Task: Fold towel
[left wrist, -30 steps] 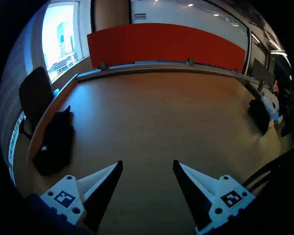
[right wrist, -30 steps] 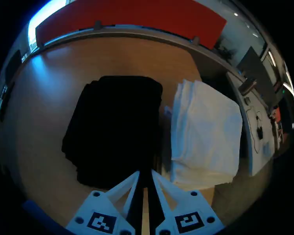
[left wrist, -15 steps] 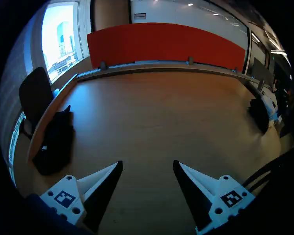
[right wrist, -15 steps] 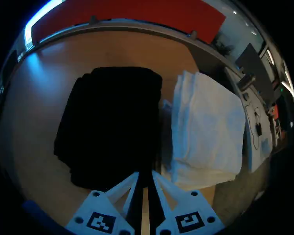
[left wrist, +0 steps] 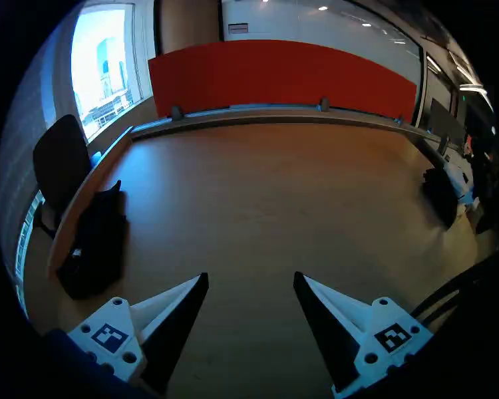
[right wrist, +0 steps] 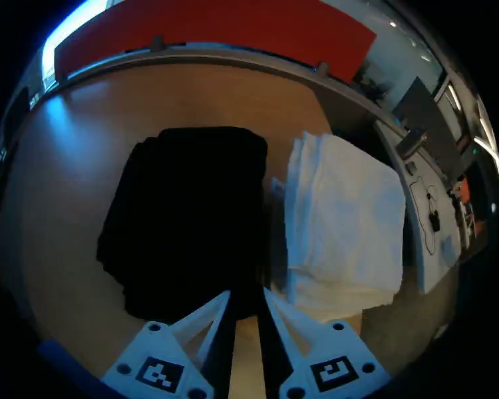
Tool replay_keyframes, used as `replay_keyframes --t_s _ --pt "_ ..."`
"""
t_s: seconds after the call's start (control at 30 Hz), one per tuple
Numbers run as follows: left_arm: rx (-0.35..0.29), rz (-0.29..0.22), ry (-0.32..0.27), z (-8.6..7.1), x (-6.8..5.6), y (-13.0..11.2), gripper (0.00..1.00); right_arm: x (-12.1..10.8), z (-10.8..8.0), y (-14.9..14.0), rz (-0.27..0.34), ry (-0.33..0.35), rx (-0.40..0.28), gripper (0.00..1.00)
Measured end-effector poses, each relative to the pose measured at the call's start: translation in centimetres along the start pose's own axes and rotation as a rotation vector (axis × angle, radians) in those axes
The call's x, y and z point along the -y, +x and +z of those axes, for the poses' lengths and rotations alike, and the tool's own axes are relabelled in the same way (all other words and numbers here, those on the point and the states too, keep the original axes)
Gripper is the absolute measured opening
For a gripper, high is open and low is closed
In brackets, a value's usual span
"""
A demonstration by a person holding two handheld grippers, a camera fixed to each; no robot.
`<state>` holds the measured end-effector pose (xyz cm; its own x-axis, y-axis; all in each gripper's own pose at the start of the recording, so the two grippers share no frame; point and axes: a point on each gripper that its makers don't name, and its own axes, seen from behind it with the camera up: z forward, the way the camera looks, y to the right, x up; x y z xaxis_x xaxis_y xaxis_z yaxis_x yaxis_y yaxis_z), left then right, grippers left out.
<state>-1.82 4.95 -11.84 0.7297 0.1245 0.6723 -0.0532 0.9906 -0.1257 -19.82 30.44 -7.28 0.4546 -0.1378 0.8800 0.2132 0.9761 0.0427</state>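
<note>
- black bag (left wrist: 93, 243) on table (left wrist: 269, 193) left edge
- left gripper (left wrist: 249, 292) over table's bare middle, jaws wide apart
- black towel (right wrist: 189, 213) flat on table; right gripper (right wrist: 246, 292) tips at its near edge, nearly together; grip: cannot tell
- white towel (right wrist: 342, 226) at table's right edge

The broad wooden counter (left wrist: 269, 193) is smooth, with a low satin sheen that catches bluish window light. The black folded cloth towel (right wrist: 189, 219) is dead matt, its weave too dark to make out. The white folded cloth towel (right wrist: 346, 219) looks soft and nubbly. The long red divider panel (left wrist: 276, 73) is matt. The left gripper (left wrist: 249, 276) and right gripper (right wrist: 246, 296) are smooth white plastic, with matt black inner faces.
</note>
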Motion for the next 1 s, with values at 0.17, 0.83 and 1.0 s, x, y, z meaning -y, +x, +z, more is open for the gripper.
replay_keyframes --t_s 0.17,0.83,1.0 --pt "-0.004 -0.002 -0.008 0.1 -0.2 0.2 0.95 -0.1 -0.9 0.1 0.022 0.0 -0.025 0.36" --pt "-0.016 0.0 -0.024 0.1 -0.2 0.6 0.95 0.9 -2.4 1.5 0.024 0.006 -0.081 0.89" --pt "-0.017 -0.002 -0.026 0.2 -0.2 0.7 0.95 1.5 -3.4 2.9 0.043 0.008 -0.138 0.89"
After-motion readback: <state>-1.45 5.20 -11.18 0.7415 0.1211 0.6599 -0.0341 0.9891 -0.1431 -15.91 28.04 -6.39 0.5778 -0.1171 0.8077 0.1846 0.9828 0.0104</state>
